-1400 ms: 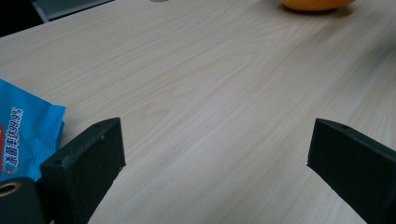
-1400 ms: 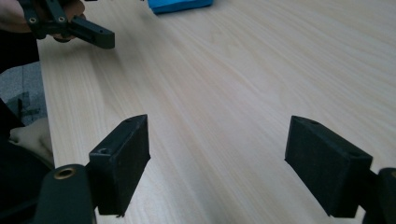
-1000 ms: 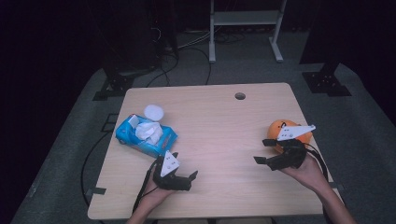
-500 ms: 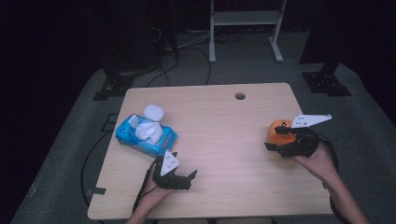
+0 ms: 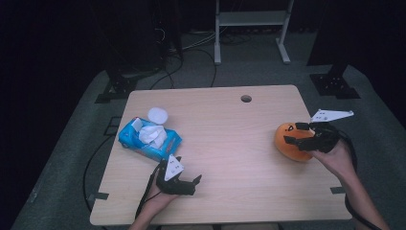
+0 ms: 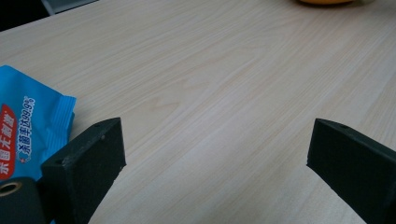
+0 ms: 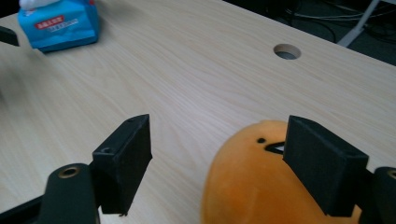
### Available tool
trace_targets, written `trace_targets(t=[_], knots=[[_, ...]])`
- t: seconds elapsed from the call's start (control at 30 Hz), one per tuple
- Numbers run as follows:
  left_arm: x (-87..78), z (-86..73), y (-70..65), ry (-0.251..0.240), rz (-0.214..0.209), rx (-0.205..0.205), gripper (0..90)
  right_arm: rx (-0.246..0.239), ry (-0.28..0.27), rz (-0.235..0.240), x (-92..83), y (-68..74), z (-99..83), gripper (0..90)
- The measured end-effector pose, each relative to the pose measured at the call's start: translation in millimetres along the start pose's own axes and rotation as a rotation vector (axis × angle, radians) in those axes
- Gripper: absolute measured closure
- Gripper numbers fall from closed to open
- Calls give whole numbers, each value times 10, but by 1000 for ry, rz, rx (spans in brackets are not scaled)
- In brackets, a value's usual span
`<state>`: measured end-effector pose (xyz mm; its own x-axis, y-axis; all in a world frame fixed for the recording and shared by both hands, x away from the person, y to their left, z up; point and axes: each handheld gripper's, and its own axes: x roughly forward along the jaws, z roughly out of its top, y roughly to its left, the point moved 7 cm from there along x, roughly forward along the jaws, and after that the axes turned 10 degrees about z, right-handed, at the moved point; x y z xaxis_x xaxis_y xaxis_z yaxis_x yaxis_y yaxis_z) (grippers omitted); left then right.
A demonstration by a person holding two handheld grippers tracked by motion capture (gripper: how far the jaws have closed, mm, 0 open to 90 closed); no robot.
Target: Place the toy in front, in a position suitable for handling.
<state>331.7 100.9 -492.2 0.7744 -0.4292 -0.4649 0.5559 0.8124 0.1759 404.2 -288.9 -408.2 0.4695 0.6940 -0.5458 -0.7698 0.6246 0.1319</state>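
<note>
An orange plush toy (image 5: 291, 143) with a small drawn face lies near the table's right edge. My right gripper (image 5: 293, 133) is open over it from the right, one jaw on each side of its top. In the right gripper view the plush (image 7: 252, 186) fills the space by the right-hand jaw, and the right gripper (image 7: 217, 149) is not closed on it. My left gripper (image 5: 189, 168) rests open near the front edge, with bare wood between its jaws in the left gripper view (image 6: 217, 149). A blue wipes pack (image 5: 149, 139) lies just behind and left of it.
A white round lid (image 5: 157, 115) sits behind the blue pack (image 6: 28, 126). A cable hole (image 5: 246, 98) is in the table's far middle. Wooden tabletop (image 5: 230, 139) stretches between the two grippers. Cables and a white stand are on the floor beyond.
My right gripper has moved from in front of the plush to its right side, and its open jaws now straddle the plush. The left gripper and the blue pack have stayed put.
</note>
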Motion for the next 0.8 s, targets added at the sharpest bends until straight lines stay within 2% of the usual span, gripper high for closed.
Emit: trace_targets(t=[0.33, 0.53, 0.8], knots=[[1, -6, -7, 2, -2, 0, 32, 66, -1, -71, -30, -297, -161, 229], [-3, -12, 0, 4, -15, -14, 32, 107, 10, -76, 3, -408, -289, 254], [0, -22, 21, 11, -8, -19, 32, 124, 18, -99, 94, -472, -408, 375]])
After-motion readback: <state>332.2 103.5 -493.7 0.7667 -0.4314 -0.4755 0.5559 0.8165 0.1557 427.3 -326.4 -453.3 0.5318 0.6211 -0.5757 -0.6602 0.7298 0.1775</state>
